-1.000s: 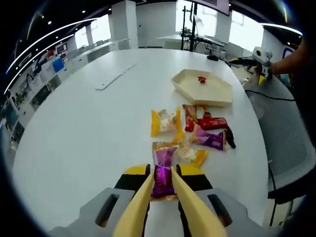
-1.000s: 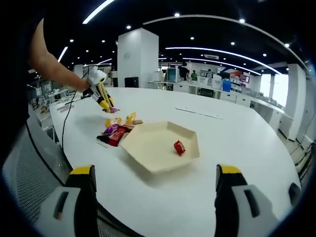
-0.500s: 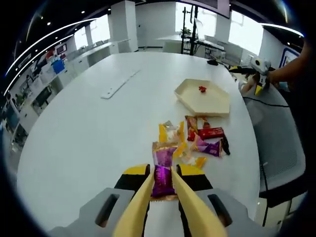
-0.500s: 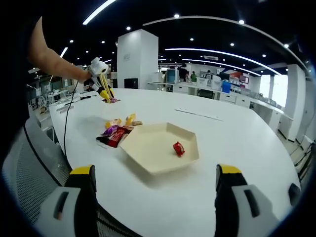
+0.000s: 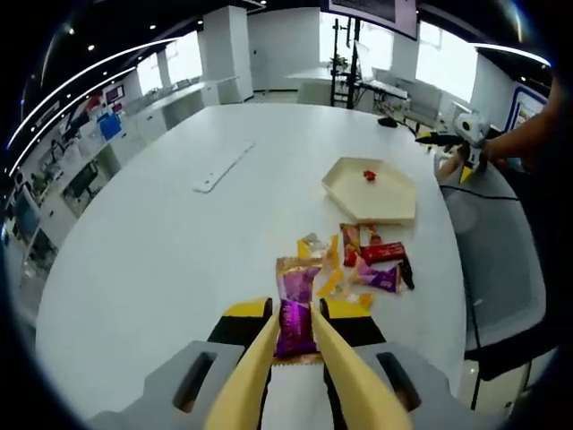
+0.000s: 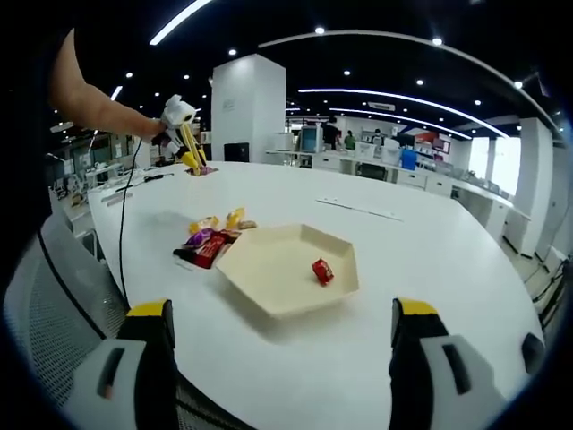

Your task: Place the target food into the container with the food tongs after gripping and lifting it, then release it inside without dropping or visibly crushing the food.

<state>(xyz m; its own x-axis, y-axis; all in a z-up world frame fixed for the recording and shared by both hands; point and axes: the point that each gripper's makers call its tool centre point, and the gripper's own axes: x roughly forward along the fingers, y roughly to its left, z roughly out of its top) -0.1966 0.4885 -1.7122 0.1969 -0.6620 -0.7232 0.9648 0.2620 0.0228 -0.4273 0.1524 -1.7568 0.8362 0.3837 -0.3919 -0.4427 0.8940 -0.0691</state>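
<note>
- The left gripper [image 5: 293,336] has its yellow tong jaws clamped on a purple snack packet [image 5: 294,318], held above the white table [image 5: 161,251].
- The right gripper [image 6: 282,358] has its jaws wide apart, holding nothing.
- Loose wrapped snacks [image 5: 358,260] lie on the table just beyond the packet.
- Farther off sits the hexagonal tray [image 5: 372,188] with a red candy [image 5: 368,175] inside.

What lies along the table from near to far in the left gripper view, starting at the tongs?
Left tongs shut on a purple snack packet → pile of snack packets on the white table → beige hexagonal tray holding one red candy.
</note>
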